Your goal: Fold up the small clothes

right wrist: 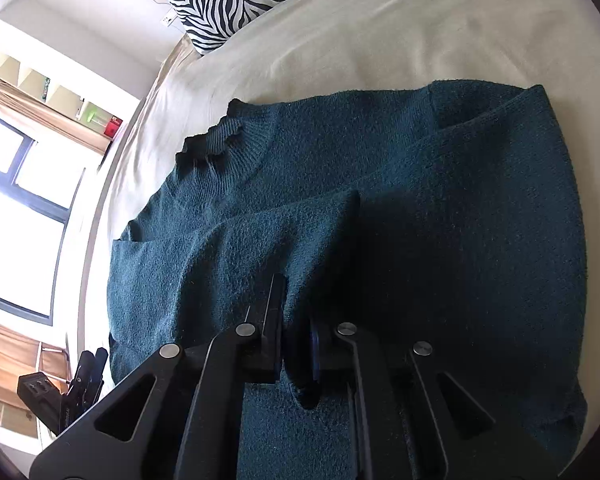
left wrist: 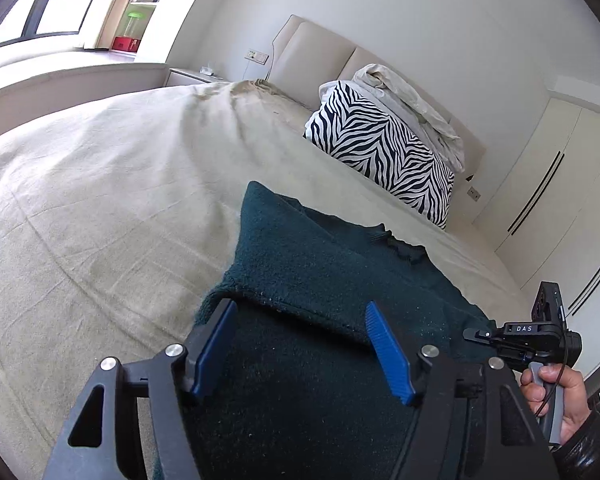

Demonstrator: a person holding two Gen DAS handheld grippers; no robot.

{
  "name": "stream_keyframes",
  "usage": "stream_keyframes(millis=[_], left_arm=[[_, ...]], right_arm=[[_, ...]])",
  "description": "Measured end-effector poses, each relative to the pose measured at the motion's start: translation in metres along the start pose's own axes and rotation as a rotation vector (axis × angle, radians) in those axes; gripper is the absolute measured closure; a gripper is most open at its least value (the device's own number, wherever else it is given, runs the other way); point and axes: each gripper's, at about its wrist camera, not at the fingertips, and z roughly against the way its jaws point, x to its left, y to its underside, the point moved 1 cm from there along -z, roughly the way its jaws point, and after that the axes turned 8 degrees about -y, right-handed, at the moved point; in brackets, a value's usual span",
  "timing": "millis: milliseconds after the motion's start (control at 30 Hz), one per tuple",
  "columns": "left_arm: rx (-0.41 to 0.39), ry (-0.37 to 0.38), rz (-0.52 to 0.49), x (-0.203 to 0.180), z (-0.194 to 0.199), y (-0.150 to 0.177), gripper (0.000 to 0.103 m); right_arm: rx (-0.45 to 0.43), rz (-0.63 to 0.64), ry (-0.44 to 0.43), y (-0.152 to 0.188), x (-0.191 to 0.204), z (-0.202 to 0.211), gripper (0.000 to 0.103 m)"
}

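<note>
A dark teal knit sweater (left wrist: pixel 320 264) lies on the beige bed sheet (left wrist: pixel 100 184), with both sleeves folded in over its body. My left gripper (left wrist: pixel 300 316) is open, its blue pads (left wrist: pixel 384 344) spread just above the sweater's near left edge, holding nothing. In the right wrist view the sweater (right wrist: pixel 440 208) fills the middle, collar (right wrist: pixel 216 136) toward the upper left. My right gripper (right wrist: pixel 296 308) is shut on a raised fold of the sweater near its lower part. The right gripper also shows in the left wrist view (left wrist: pixel 520 340), held by a hand.
A zebra-striped pillow (left wrist: pixel 384 148) with a bundled cream blanket (left wrist: pixel 412 108) on top lies by the headboard (left wrist: pixel 312 60). White wardrobe doors (left wrist: pixel 548 184) stand at the right. A window (right wrist: pixel 16 184) and shelves lie beyond the bed's edge.
</note>
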Motion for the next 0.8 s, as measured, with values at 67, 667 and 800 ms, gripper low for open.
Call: stream_keyframes(millis=[67, 667, 800], left_arm=[[-0.01, 0.0, -0.003, -0.003, 0.002, -0.013, 0.034], [0.256, -0.076, -0.137, -0.002, -0.145, -0.071, 0.067], [0.231, -0.051, -0.131, 0.001, -0.14, -0.071, 0.067]], right_arm=[[-0.004, 0.019, 0.004, -0.002, 0.001, 0.001, 0.093], [-0.065, -0.02, -0.103, 0.006, -0.022, 0.016, 0.089], [-0.182, -0.072, -0.12, 0.011, -0.027, 0.052, 0.054]])
